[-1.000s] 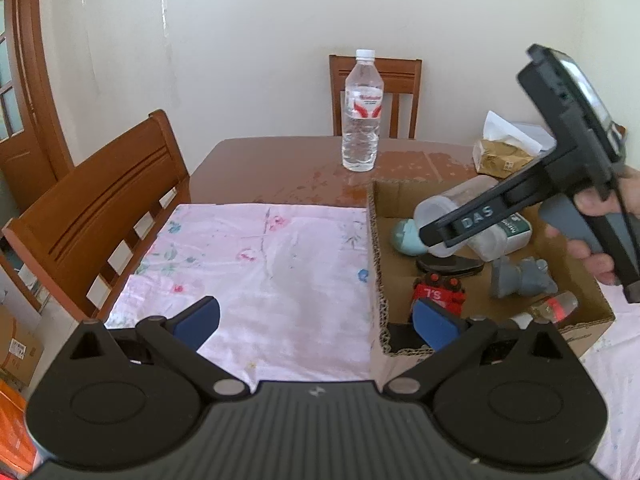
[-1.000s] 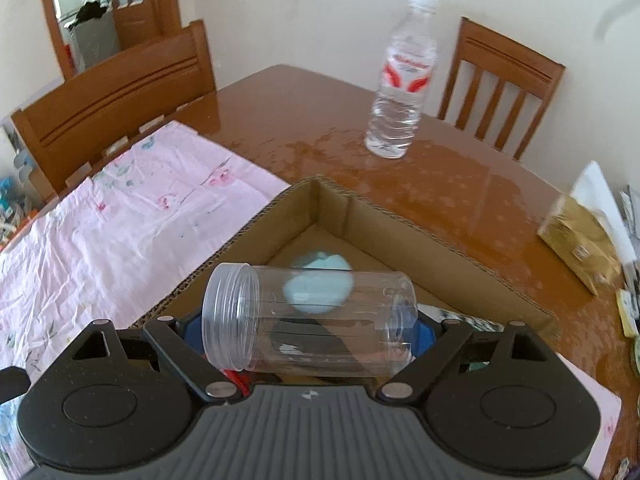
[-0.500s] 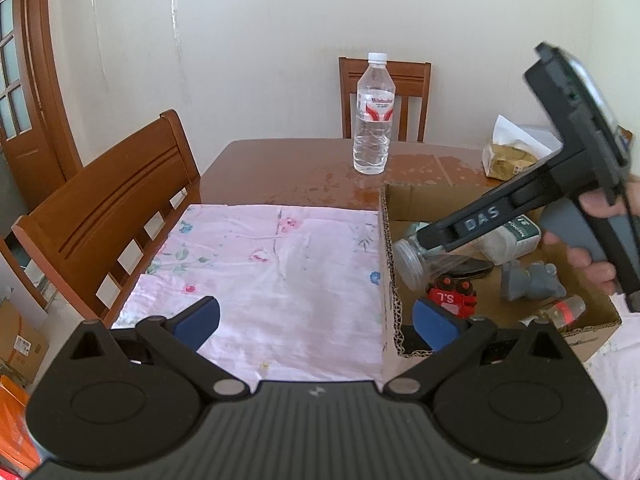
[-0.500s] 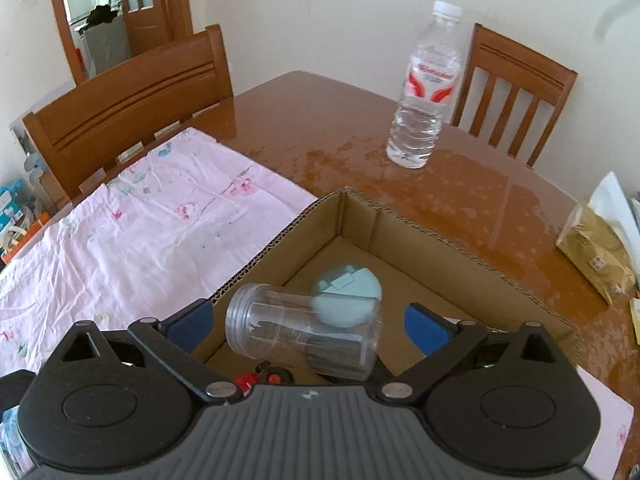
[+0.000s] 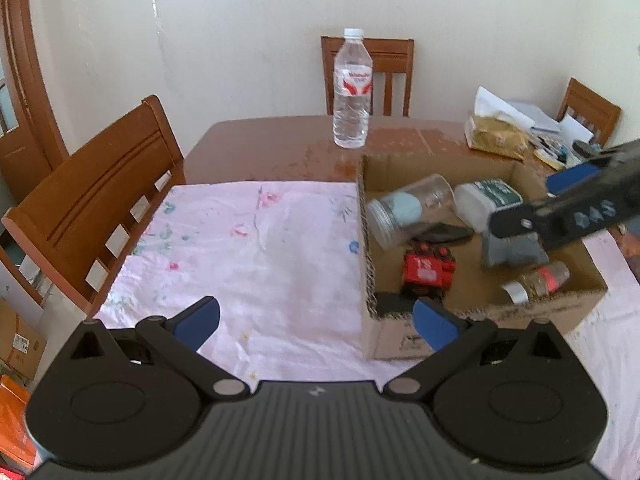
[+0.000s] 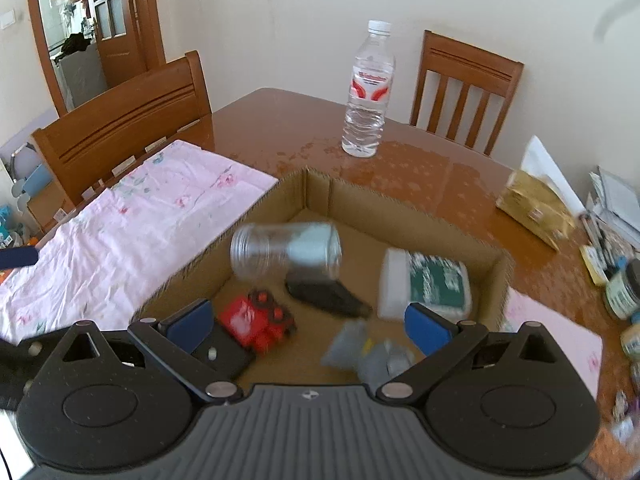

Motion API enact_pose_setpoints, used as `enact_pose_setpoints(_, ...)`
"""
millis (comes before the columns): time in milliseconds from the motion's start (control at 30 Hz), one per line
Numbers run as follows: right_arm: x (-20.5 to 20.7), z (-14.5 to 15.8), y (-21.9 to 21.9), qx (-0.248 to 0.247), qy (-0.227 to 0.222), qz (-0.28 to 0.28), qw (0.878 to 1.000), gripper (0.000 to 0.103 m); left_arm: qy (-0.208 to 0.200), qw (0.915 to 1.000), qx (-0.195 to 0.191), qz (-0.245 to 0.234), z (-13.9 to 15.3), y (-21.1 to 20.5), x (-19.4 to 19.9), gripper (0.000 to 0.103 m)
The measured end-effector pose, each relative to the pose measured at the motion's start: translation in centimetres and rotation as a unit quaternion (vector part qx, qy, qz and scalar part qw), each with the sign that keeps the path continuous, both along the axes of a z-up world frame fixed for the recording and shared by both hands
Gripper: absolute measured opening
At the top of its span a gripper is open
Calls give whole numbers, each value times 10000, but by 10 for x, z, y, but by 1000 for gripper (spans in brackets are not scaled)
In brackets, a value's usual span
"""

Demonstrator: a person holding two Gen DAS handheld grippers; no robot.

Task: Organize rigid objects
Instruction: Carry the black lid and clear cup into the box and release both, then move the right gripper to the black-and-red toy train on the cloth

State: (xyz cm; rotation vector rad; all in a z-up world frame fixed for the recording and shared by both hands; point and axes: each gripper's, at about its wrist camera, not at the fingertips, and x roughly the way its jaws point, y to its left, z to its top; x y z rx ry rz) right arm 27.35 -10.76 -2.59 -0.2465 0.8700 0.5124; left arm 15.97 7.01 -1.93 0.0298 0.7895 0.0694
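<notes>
Table (image 5: 260, 144): cloth (image 5: 256, 248), box (image 5: 440, 168), bottle (image 5: 352, 88), maybe clutter.

clear jar (image 6: 286, 250): motion-blurred, contents unclear
grey object (image 6: 366, 354): smeared, partly behind tongs
right tongs (image 5: 576, 196): cut off by frame edge
counter clutter (image 6: 618, 280): too blurred to identify

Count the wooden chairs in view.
3. One chair beside the table's left edge, one at the far end behind the water bottle, one at far right. Others may be out of frame.
</notes>
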Motion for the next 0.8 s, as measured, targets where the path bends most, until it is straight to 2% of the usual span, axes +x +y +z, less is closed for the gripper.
enact_pose_setpoints(167,-34,-6,-19,-109,4,-171,9998,103,104,9999,-4,-53,-5,-6,-7,102)
enact_pose_setpoints(400,-75,-26,-37,-332,297,-268,9986,103,234,9996,-7,-166,-10,-10,-12,102)
enact_pose_setpoints(567,-85,-60,-43,-608,769,-424,9943,103,272,9994,-65,-187,-13,-8,-14,102)
enact_pose_setpoints(800,-92,-85,-34,-507,1149,-424,9912,103,301,9992,-93,-244,-15,-3,-16,102)
